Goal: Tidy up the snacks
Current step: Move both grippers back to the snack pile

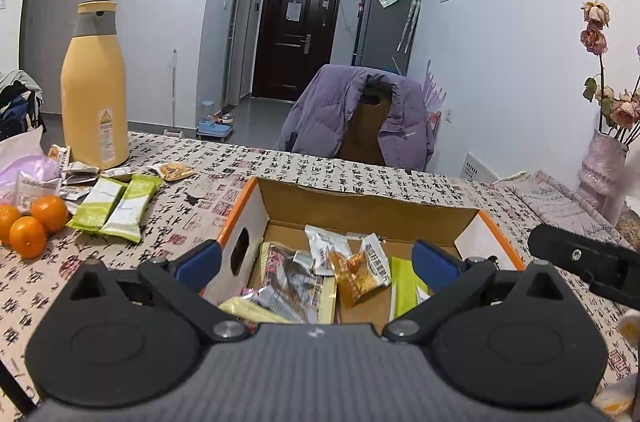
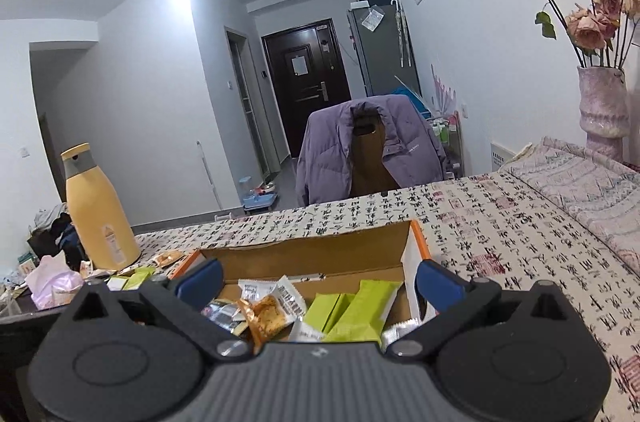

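We judge the loose snack packets to be light, thin and crinkly, their film slick enough to slide out of a shallow pinch, and some probably hold brittle contents that would crush under a hard squeeze, so we would take each one across its flat middle or by a sealed end seam, never by a corner alone. Several are already in the cardboard box (image 1: 256,206) on the table (image 1: 360,178): a silver packet (image 1: 286,280), an amber packet (image 1: 356,278), a white one behind it, and green packets (image 2: 360,310) lying along the box's right side. Outside the box, two green-and-white packets (image 1: 116,208) lie side by side on the table to its left, near three oranges (image 1: 34,222) and a scatter of smaller packets beside the yellow flask (image 1: 94,90); those look like the ones left to gather. The oranges are firmer and rounder and would roll, so they want a grip across their widest part. Our left gripper (image 1: 316,258) hangs over the near edge of the box with its blue pads spread wide and nothing between them. Our right gripper (image 2: 318,282) is likewise spread as wide as it goes above the box, holding nothing and touching none of the packets below; part of it shows at the right edge of the left view.
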Demonstrator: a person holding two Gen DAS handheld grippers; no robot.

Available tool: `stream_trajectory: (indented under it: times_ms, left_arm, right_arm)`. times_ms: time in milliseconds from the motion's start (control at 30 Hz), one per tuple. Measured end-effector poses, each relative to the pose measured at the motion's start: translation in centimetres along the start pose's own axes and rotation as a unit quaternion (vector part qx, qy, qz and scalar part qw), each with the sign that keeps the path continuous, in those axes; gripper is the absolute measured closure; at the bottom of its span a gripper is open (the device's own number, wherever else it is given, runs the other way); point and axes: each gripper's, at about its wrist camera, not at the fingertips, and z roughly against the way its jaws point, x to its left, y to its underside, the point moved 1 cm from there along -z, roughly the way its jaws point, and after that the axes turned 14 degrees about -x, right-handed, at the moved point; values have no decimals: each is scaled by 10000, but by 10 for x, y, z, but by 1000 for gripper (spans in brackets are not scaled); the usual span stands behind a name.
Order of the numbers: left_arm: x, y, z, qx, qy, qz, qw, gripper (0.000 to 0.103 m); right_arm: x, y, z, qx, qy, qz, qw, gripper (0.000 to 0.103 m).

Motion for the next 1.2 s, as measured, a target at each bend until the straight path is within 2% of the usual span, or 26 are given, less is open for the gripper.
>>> stream_trajectory:
  times_ms: [200, 633, 933, 1200]
  left_arm:
    - [4, 4, 30, -36, -45, -107, 9999, 0]
    - [34, 34, 78, 229, -217, -129, 9994, 0]
    - [37, 68, 93, 753, -114, -88, 9971, 0]
    - [9, 100, 95, 1342, 34, -122, 9909, 0]
  right_arm:
    - [3, 3, 29, 21, -31, 90, 10000, 0]
    - [12, 29, 79, 248, -125, 260, 9993, 0]
    - [7, 56, 102, 528, -86, 373, 9979, 0]
    - [-13, 82, 117, 790, 27, 294, 9964, 0]
